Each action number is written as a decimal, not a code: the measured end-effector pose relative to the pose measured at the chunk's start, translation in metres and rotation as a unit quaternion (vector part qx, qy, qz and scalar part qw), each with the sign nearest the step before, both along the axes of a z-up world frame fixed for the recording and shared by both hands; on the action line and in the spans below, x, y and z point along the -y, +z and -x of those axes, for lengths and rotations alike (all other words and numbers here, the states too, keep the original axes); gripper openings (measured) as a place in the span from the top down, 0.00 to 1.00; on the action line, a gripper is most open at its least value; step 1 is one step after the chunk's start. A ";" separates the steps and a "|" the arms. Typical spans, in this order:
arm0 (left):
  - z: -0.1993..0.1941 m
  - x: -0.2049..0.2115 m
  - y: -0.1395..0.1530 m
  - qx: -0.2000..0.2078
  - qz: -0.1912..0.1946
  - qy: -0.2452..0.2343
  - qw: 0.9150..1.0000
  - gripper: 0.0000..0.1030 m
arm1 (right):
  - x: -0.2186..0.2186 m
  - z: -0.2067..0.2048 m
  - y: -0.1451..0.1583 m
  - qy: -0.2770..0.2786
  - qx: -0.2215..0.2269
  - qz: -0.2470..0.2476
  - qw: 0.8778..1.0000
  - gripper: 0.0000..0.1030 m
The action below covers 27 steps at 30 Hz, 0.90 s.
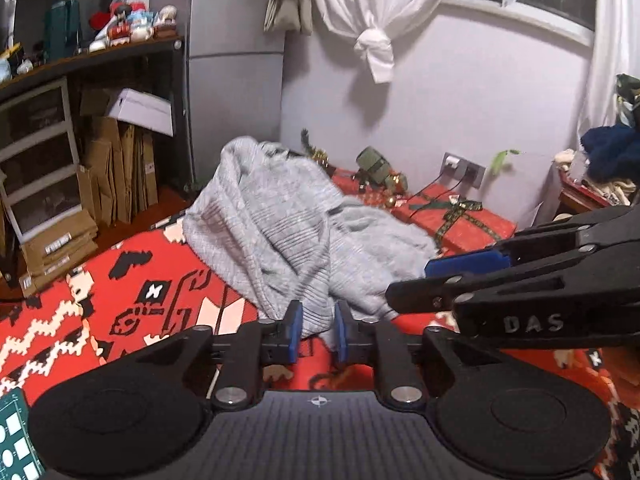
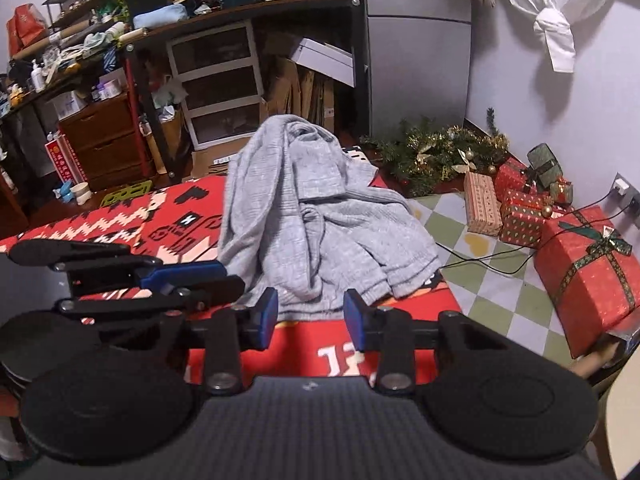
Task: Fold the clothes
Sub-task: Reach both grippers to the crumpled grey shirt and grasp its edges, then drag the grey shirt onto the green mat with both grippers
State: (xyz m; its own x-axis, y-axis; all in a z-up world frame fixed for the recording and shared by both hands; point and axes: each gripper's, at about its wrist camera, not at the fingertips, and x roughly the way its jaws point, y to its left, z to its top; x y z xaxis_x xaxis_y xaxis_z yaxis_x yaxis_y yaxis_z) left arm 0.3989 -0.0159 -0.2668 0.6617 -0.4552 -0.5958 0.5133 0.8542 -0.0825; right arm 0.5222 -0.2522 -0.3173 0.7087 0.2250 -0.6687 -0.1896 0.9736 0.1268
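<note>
The left gripper (image 1: 316, 334) is sitting low in the centre of the left wrist view, its blue pads (image 1: 295, 330) drawn close and pinching a fold at the near hem of the grey knitted sweater (image 1: 280, 224); the fabric is filling the narrow gap between the jaws, so it is grasping the cloth. In the right wrist view the right gripper (image 2: 310, 316) is standing roughly half open, its blue pads (image 2: 269, 314) set on either side of the sweater's (image 2: 320, 220) ribbed hem (the cloth is lying between them, though the pads are not visibly pressing on it). Each gripper is also showing in the other's view: the right one is reaching in from the right edge of the left wrist frame, the left one from the left edge of the right wrist frame.

The sweater is lying crumpled in a heap in the middle of both frames, on a red patterned blanket (image 1: 132, 300) with black, white and cream motifs.

Behind it, at the upper left, a dark shelf unit (image 2: 240, 20) is holding clutter, with plastic drawers (image 2: 218, 80) and flattened cardboard beneath. At the right, red wrapped gift boxes (image 2: 588, 276) are sitting on a green-and-white checked floor (image 2: 480, 272) beside a tinsel garland (image 2: 440, 152). A knotted white curtain (image 1: 376, 40) is hanging against the pale wall at the upper right.
</note>
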 end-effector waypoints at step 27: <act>0.118 -0.107 0.082 -0.044 0.062 0.144 0.987 0.94 | -0.004 0.100 0.063 -0.005 -0.001 -0.057 0.998 0.91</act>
